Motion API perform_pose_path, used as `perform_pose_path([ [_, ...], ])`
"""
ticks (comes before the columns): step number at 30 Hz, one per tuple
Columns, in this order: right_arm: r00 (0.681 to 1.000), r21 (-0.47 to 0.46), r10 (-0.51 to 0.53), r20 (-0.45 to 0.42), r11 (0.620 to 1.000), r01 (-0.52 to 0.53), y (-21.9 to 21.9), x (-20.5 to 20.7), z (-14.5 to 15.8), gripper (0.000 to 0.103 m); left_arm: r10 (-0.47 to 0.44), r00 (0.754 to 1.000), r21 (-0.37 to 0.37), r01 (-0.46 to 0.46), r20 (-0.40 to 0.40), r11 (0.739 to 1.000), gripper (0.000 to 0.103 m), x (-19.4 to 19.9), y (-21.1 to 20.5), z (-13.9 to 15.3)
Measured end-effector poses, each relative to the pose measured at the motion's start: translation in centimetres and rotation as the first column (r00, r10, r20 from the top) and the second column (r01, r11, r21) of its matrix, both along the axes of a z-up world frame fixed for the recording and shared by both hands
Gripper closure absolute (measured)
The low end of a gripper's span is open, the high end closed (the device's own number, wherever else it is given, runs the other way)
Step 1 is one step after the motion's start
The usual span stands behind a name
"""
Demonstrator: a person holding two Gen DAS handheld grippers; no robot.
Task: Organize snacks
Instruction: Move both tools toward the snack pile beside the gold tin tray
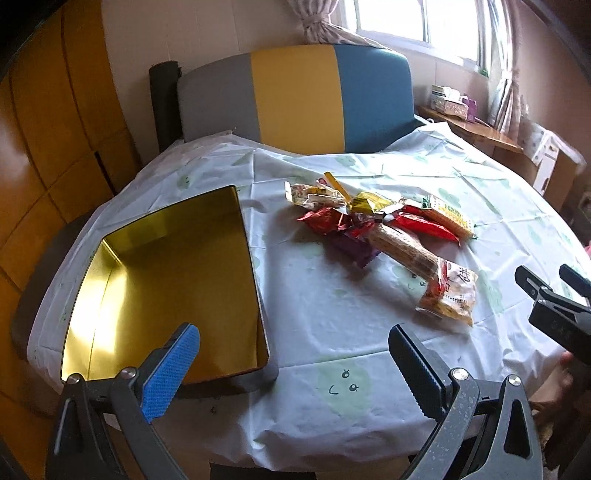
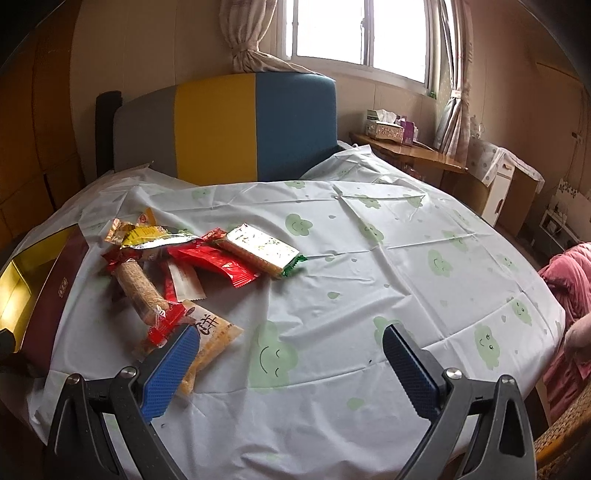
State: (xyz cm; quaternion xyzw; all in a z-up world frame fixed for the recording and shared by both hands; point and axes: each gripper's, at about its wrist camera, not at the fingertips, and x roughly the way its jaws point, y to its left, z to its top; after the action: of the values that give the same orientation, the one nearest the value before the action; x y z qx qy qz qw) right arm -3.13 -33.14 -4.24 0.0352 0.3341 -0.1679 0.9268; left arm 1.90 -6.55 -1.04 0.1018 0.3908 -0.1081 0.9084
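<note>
**Op:** Snacks point(image 1: 384, 232) sit in a loose heap right of centre in my left wrist view, all of them on the tablecloth point(image 1: 317, 325). The gold-lined tin point(image 1: 166, 280) at lower left holds nothing I can see, so I judge the sorting hasn't begun.

**Desk:** And your left gripper point(image 1: 295, 354)?

**Op:** Jaws wide apart, nothing between them, hovering at the bottom of the frame over the tin's near corner. The right gripper point(image 1: 554, 291) pokes in at the right edge; from here its tips look parted.

**Desk:** Right wrist view?

**Op:** Same pile point(image 2: 184, 266), now at centre left, with the orange packet point(image 2: 210, 339) nearest, just beside the blue pad point(image 2: 173, 369). The right gripper point(image 2: 291, 362) is spread wide and empty. The tin point(image 2: 22, 280) shows only at the left edge. Every packet is left to move, as I read it.

**Desk:** Surface and room?

**Op:** White cloth, creased, printed with green smiling clouds. Behind it, a grey, yellow and blue headboard point(image 2: 229, 129), a bright window point(image 2: 354, 33) at top, and a wooden desk point(image 2: 410, 151) with a tissue box point(image 2: 384, 127) at upper right.
</note>
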Motion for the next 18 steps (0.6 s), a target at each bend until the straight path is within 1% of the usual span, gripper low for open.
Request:
perform_pose_path([
  [2,1.0,0.0,-0.001,0.004,1.0,0.001,0.0,-0.1,0.0,0.002,-0.007,1.0,0.002,0.007,0.003,1.0,0.0,0.0,-0.3,0.0],
  [7,1.0,0.011,-0.01,0.003,1.0,0.01,-0.5,-0.3,-0.1,0.002,-0.019,1.0,-0.008,0.019,-0.019,1.0,0.0,0.5,-0.9,-0.2],
  [9,1.0,0.019,-0.02,0.003,1.0,0.02,-0.9,-0.4,-0.2,0.002,-0.059,0.997,-0.021,0.058,-0.046,0.998,0.001,0.8,-1.6,-0.4],
  [11,1.0,0.022,-0.03,0.006,0.999,0.03,-1.3,-0.4,-0.3,0.002,-0.102,0.992,-0.041,0.1,-0.074,0.994,0.004,1.1,-2.4,-0.7],
  [12,0.999,0.021,-0.036,0.004,0.999,0.036,-1.5,-0.4,-0.4,0.002,-0.139,0.986,-0.066,0.133,-0.094,0.989,0.008,1.4,-3.0,-0.8],
  [14,0.999,0.034,-0.053,-0.002,0.998,0.053,-2.1,-0.5,-0.5,0.002,-0.195,0.973,-0.107,0.183,-0.125,0.977,0.009,2.0,-4.4,-1.3],
  [16,0.998,0.035,-0.07,-0.005,0.997,0.07,-2.7,-0.7,-0.5,0.002,-0.226,0.965,-0.123,0.211,-0.131,0.97,0.011,2.3,-5.6,-1.7],
  [17,0.997,0.032,-0.078,-0.006,0.996,0.078,-2.9,-0.8,-0.5,0.002,-0.252,0.958,-0.118,0.237,-0.135,0.964,0.012,2.5,-6.6,-2.0],
  [18,0.996,0.029,-0.084,-0.007,0.996,0.084,-3.2,-0.9,-0.5,0.002,-0.271,0.952,-0.122,0.255,-0.14,0.959,0.018,2.6,-7.3,-2.2],
])
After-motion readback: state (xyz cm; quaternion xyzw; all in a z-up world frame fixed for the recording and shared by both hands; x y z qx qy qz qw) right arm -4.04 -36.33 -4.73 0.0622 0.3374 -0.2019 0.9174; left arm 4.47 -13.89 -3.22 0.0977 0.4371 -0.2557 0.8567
